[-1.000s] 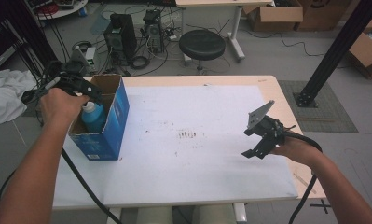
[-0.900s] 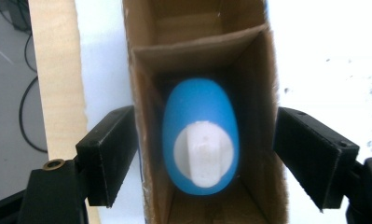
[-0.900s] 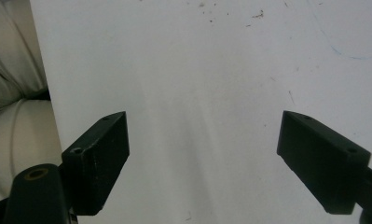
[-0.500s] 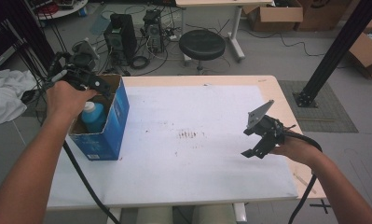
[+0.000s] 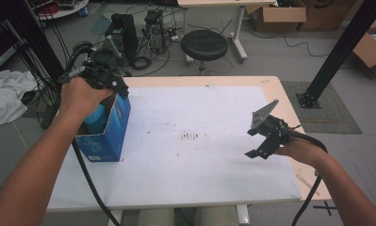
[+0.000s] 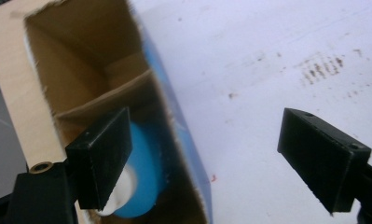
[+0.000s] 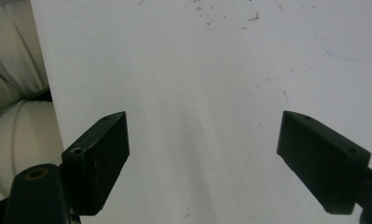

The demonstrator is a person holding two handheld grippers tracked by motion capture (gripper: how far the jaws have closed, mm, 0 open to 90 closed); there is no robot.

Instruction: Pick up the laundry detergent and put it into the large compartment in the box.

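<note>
The left fingers have just been opened wide with nothing pinched between them; the bottle is seen behind the left-hand one, at about 7 o'clock, lying low inside the box. The right fingers, also spread and empty, are held over the tabletop well apart at 3 o'clock, so the left hand is judged far nearer.

Black round stool beyond table, computer towers left, cardboard boxes right, white cloth far left.
</note>
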